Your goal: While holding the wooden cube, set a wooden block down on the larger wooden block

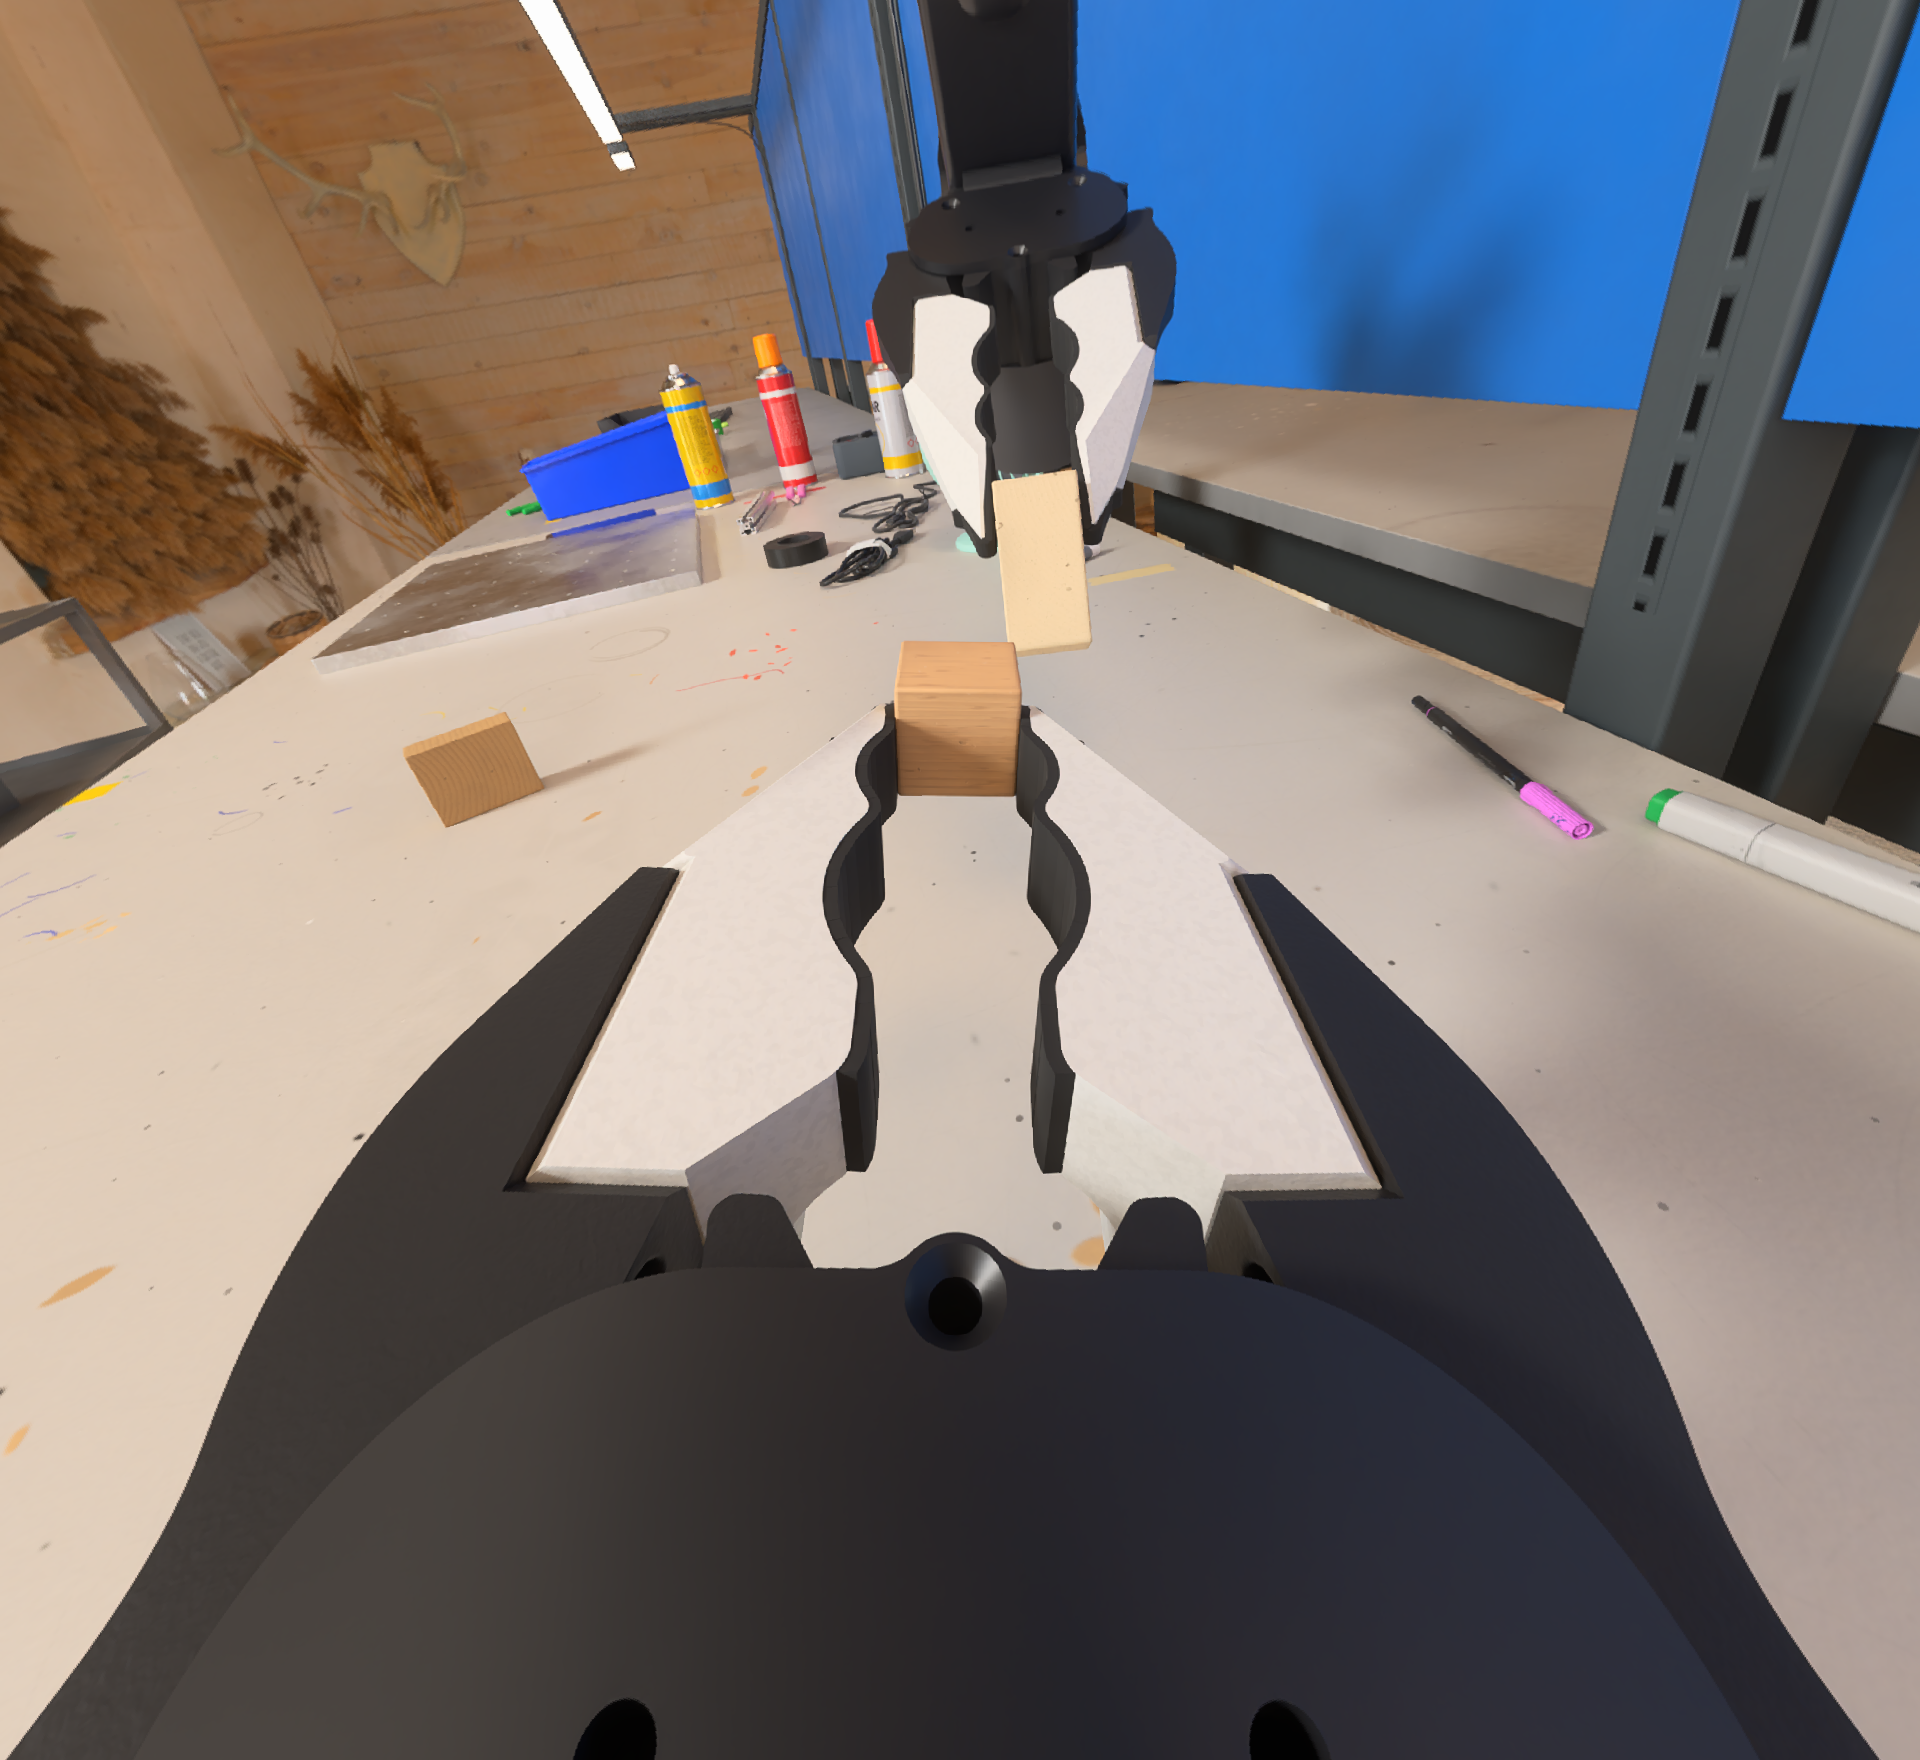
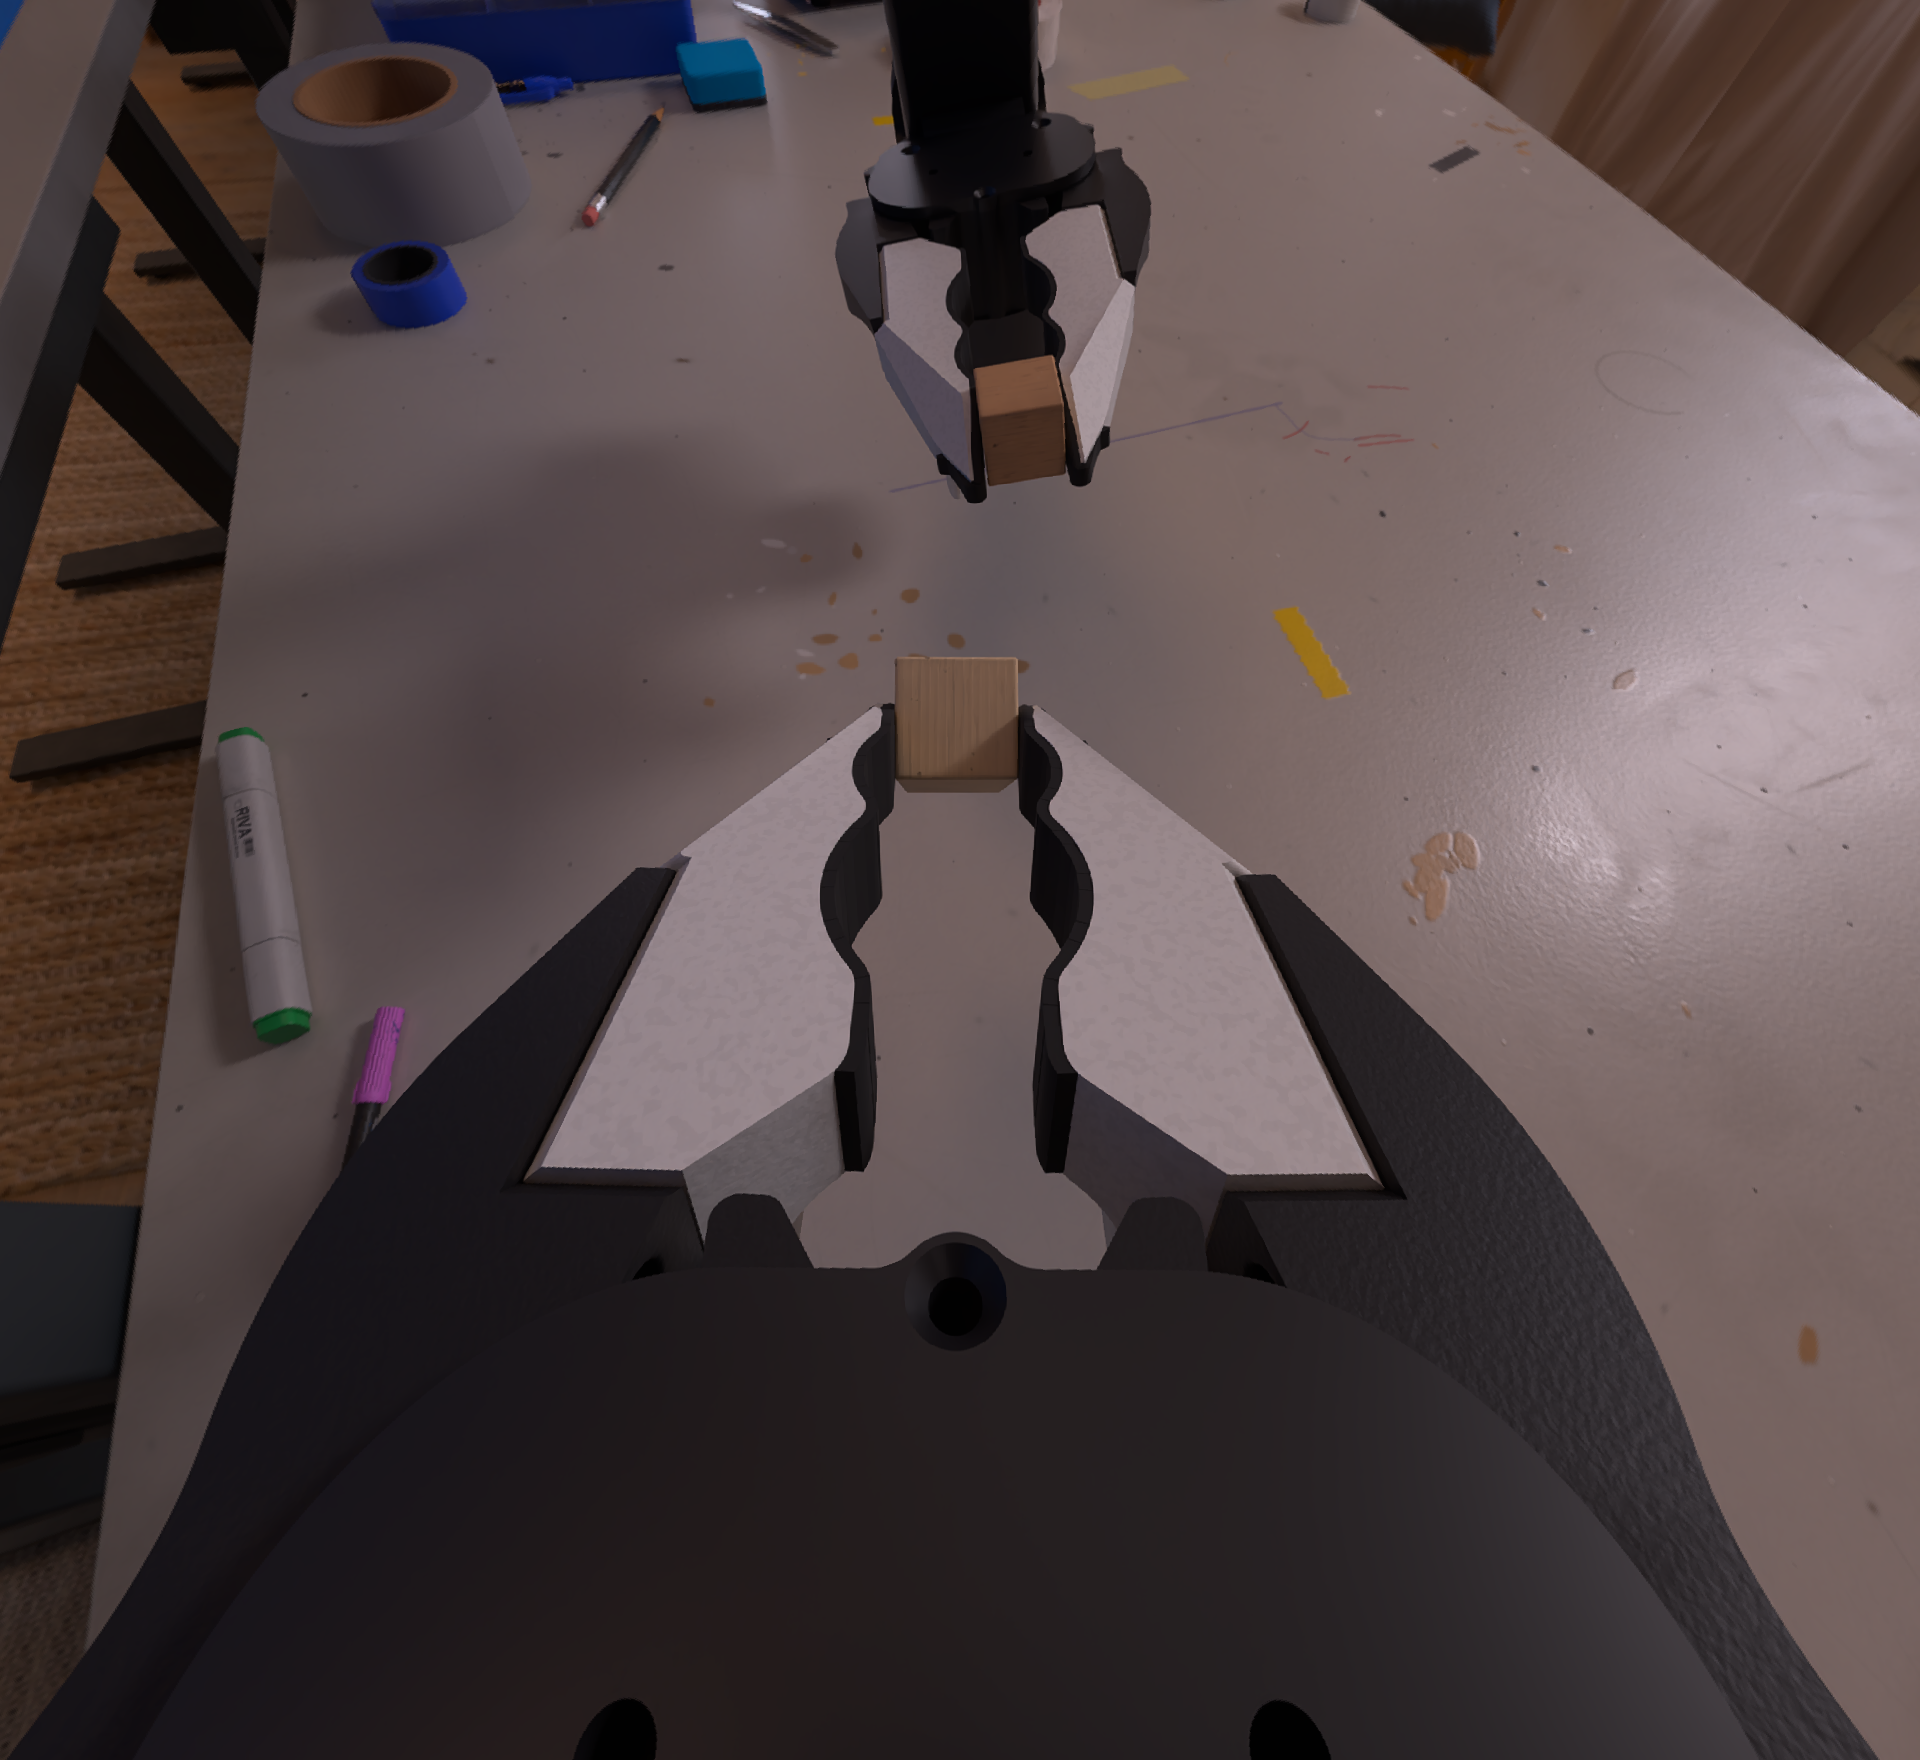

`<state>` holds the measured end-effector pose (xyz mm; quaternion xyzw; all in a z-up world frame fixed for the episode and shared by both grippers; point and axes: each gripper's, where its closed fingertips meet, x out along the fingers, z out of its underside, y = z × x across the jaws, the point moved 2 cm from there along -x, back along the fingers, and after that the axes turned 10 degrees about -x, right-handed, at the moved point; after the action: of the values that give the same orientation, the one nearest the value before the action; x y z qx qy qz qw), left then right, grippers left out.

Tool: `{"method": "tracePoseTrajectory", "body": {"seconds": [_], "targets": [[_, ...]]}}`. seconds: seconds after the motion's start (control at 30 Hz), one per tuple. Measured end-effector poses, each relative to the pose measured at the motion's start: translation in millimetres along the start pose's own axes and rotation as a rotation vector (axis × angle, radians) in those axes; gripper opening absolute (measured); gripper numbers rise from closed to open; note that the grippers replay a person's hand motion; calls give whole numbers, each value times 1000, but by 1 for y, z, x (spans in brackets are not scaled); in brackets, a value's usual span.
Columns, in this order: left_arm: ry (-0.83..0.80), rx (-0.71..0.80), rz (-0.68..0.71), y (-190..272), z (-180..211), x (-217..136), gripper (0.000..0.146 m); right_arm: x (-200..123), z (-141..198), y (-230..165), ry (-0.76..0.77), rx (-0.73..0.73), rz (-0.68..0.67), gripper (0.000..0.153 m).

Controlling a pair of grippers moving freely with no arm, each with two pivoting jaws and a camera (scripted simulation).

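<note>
In the left wrist view, my left gripper (image 1: 956,734) is shut on a light-brown wooden cube (image 1: 956,718), held above the table. The larger wooden block (image 1: 473,768) lies on the table to the left, apart from both grippers. My right gripper (image 1: 1039,536) hangs opposite, shut on a pale wooden block (image 1: 1041,562) that sticks down from its tips, just above and behind the cube. In the right wrist view, my right gripper (image 2: 956,734) grips the pale block (image 2: 956,721). The left gripper (image 2: 1027,463) with the cube (image 2: 1023,434) faces it. The larger block is out of this view.
A purple-capped pen (image 1: 1507,770) and a green-capped white marker (image 1: 1787,853) lie to the right. Spray cans (image 1: 696,437), a blue bin (image 1: 603,469) and a metal plate (image 1: 540,583) stand far left. A grey tape roll (image 2: 395,141) and blue tape (image 2: 408,282) sit beyond.
</note>
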<state>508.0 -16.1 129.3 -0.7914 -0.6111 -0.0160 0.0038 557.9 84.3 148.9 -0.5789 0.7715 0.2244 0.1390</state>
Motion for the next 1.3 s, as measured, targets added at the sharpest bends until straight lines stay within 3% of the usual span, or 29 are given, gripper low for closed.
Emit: {"method": "tracePoseTrajectory", "body": {"seconds": [0.17,0.4,0.63,1.0,1.07,1.17,1.3], "targets": [[25,-35,6,-2,-3,5,21,-7,-7,2,-14,0,-5,23],[51,-77,-8,-8,-2,-8,21,8,-7,6,54,73,14,23],[21,-31,-24,-6,0,-4,21,2,-5,8,-124,66,-37,23],[9,8,-28,2,-14,2,21,-14,-16,4,-142,43,-67,23],[35,3,-18,2,-18,-2,21,-12,-25,3,-106,54,-53,23],[110,-26,-4,3,-30,-7,21,-12,-44,5,85,74,-17,23],[115,-38,-7,1,-31,-11,21,-7,-43,7,186,59,6,23]]}}
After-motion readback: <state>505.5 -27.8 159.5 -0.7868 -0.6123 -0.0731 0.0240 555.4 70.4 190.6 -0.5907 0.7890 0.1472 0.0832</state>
